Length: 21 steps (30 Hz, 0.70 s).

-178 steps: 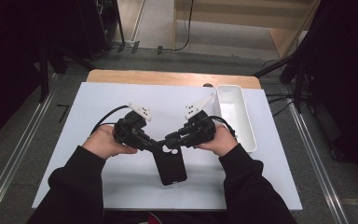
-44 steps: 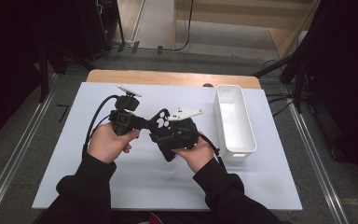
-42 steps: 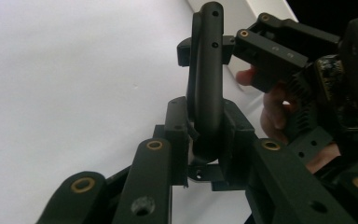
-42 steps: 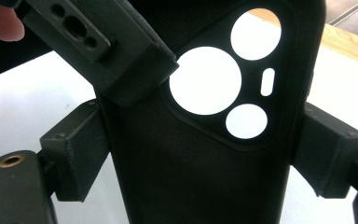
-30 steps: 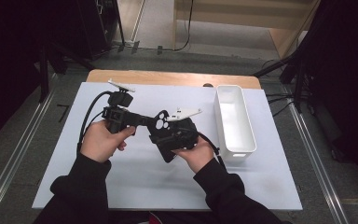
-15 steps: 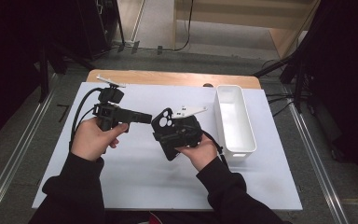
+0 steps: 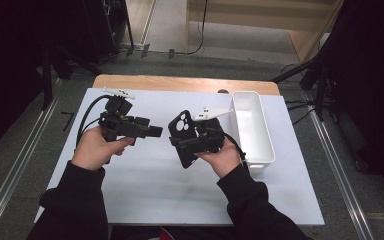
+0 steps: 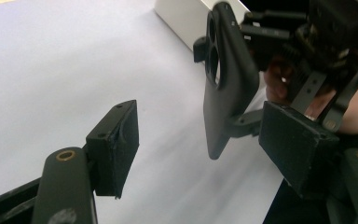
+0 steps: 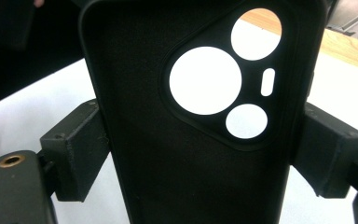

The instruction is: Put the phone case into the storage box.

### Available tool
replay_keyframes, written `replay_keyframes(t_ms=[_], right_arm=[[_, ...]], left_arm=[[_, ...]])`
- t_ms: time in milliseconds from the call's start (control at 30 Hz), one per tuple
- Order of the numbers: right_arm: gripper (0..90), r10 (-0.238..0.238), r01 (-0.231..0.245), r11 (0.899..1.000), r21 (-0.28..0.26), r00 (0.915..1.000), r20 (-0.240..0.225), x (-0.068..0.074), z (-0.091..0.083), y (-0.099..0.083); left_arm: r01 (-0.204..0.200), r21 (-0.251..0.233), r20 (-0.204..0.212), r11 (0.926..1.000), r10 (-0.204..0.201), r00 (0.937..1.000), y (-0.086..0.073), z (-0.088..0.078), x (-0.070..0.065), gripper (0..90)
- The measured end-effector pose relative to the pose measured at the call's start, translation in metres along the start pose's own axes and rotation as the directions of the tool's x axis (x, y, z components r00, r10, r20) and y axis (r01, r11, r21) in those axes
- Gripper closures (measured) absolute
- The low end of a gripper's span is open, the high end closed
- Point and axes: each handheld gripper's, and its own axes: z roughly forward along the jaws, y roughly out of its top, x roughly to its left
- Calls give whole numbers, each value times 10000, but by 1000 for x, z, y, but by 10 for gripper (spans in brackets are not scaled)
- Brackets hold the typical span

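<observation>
A black phone case (image 7: 182, 136) with round camera cut-outs is held upright above the white table top (image 7: 145, 195). My right gripper (image 7: 184, 145) is shut on it, and in the right gripper view the pads (image 9: 79, 149) press both long edges of the case (image 9: 168, 158). My left gripper (image 7: 156, 131) points right, a short gap to the left of the case. In the left gripper view its pads (image 8: 116, 140) stand apart; the jaws have just been opening. Nothing is between them, and the case (image 8: 226, 84) hangs beyond their tips.
A long white bin (image 7: 252, 125) stands at the right side of the table, just behind my right hand. A wooden strip (image 7: 180, 83) runs along the table's far edge. Metal rails (image 7: 10, 175) flank the table on the floor.
The left gripper has let go of the case, opened and drawn back to the left. The right gripper keeps the case and has lifted it slightly.
</observation>
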Motion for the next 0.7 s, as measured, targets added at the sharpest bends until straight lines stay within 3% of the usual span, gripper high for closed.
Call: replay_keyframes(t_ms=[100,300,500,700], right_arm=[[118,-142,141,9999,-44,9997,-203,-3,-3,2],[117,-301,297,9995,-72,9977,-608,-11,-12,6],[117,-451,446,9990,-67,9934,-1059,-18,-20,10],[116,-479,470,9989,-91,9876,-1492,-25,-26,14]], left_arm=[[-349,-7,191,9994,349,9992,-2,4,1,284],[-1163,167,103,9931,1161,9932,-8,9,3,284],[-1278,4,518,9918,1276,9905,-13,11,6,285],[-1760,32,289,9844,1759,9840,-21,14,5,283]])
